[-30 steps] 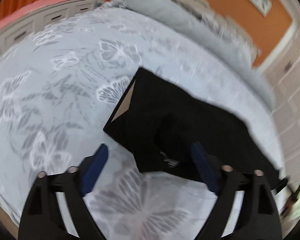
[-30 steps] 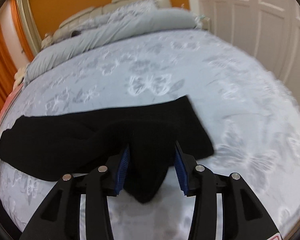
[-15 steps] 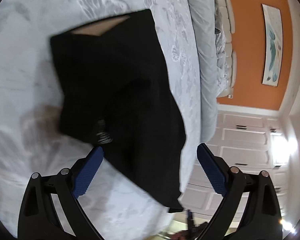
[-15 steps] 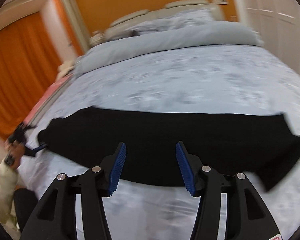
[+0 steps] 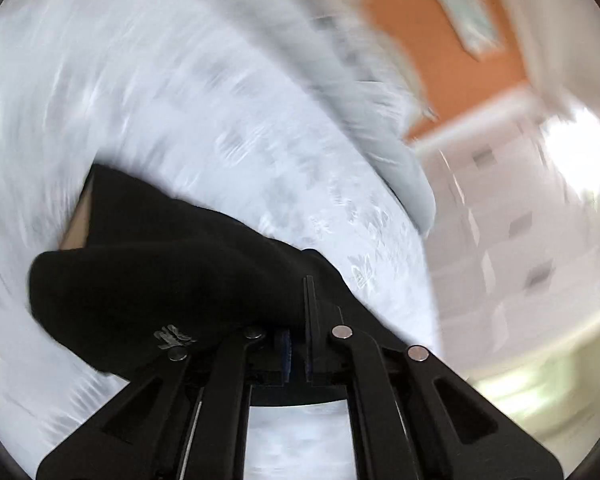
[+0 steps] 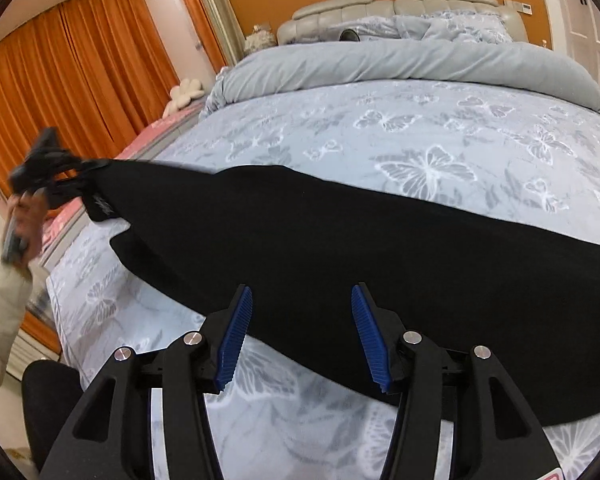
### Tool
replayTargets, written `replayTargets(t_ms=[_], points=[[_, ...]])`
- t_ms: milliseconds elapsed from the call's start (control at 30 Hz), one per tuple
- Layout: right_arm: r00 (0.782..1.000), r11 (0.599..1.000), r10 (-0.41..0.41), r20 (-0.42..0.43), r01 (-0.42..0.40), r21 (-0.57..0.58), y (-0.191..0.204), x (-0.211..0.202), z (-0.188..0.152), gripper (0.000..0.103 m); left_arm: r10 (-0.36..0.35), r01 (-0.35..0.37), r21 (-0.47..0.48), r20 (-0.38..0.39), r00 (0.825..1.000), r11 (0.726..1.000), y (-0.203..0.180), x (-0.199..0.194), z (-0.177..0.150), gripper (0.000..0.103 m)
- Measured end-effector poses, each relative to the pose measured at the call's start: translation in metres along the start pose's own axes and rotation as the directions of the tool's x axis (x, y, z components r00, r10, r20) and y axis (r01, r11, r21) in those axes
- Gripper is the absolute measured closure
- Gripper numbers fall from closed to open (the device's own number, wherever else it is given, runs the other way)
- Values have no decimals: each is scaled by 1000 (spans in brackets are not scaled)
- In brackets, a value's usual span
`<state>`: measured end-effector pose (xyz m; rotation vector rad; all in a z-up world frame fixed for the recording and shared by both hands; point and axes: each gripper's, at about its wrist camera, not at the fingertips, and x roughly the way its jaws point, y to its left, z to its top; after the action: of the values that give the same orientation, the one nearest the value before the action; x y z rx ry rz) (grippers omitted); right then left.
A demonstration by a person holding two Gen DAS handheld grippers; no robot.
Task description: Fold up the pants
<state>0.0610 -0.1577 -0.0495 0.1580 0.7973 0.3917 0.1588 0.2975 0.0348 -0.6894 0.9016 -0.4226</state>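
Both tongs low, left tongs (image 5: 298, 344) pinching pants (image 6: 340, 248), right tongs (image 6: 302, 336) spread

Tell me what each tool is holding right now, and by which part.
The left tool is clamped on the black pants at one end's corner, near the small logo. The right tool is open, holding nothing.

1. The pants (image 6: 340, 272) are plain black and stretched out in one long band across the bed, running from the far left edge toward the lower right.
2. Most of the fabric lies flat on the bedding; the left end is lifted off it and drawn to a narrow point.
3. A small pale logo (image 6: 102, 208) sits on the fabric near that raised end.
4. In the blurred left wrist view, the pants (image 5: 172, 280) bunch in rounded folds, with a tan inner lining (image 5: 78, 226) showing at an opening.
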Motion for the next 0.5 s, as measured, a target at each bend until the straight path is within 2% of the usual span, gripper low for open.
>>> replayTargets(t_ms=[67,133,167,200,267,367,433,467,500], points=[[1000,1000,-7,-12,7,6,-4,2,-1,52,52,-52,16,-35,998,999,17,0,-25,99],[1000,1000,-11,-29,12,13,-6,5,-1,52,121,-125,-47,-84,989,991,56,8,-48,93],[999,1000,-10,-38,11,12,-6,7,-1,52,154,-170,-111,-135,979,979,84,16,-64,93],[999,1000,-17,-42,17,4,-5,8,-2,52,135,-164,-177,-166,977,970,106,21,-78,95],[999,1000,-15,-46,15,-9,-3,8,-3,52,52,-94,-278,-157,986,956,127,20,-91,94],[999,1000,-13,-41,13,-2,-3,6,-3,52,1,-25,-314,-76,997,949,129,12,-98,90],[999,1000,-12,-33,13,20,-7,4,-1,52,-32,26,-346,-11,999,938,132,7,-89,88],[999,999,-12,-32,13,29,-9,5,-1,52,-53,62,-371,35,998,926,134,7,-83,85],[999,999,-13,-31,14,41,-11,5,0,51,-60,75,-391,51,997,917,137,11,-78,72]])
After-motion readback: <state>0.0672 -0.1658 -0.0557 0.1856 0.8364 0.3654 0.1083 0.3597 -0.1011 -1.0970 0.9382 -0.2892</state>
